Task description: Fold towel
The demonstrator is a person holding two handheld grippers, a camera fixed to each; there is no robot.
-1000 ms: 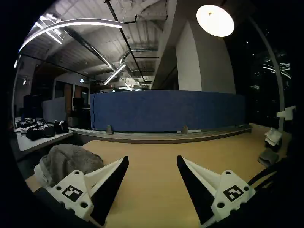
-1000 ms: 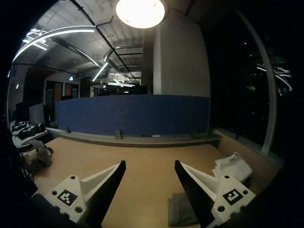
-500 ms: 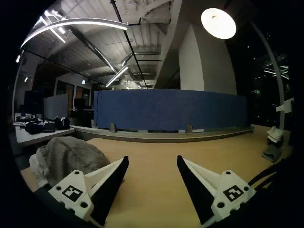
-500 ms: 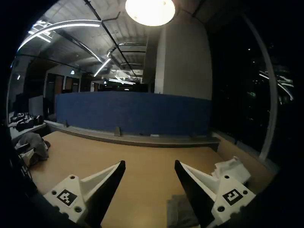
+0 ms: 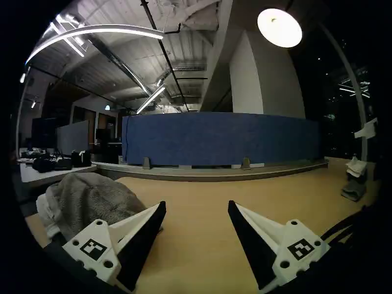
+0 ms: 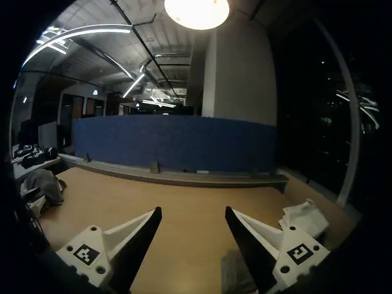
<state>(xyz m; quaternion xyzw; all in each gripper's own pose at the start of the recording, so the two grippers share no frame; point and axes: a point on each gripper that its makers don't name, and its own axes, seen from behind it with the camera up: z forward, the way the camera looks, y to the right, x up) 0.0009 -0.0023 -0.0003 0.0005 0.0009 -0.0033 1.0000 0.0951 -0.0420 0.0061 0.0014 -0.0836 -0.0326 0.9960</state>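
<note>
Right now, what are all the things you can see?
Crumpled grey towel: one, grey, heaped on white fabric at the table's left end.
Folded grey cloth: one, grey, flat on the table's right side.
Rumpled white cloth: one, white, table's right end.
Wooden table: one, tan, under everything.
Blue fabric divider panel: one, blue, along the table's far edge.
Round ceiling lamp: one, glowing white, overhead.
Left tongs: one, white and black, open over the table.
Right tongs: one, white and black, open over the table.

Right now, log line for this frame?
left claw: open, empty | right claw: open, empty | grey towel: crumpled on desk | fold: not started
</note>
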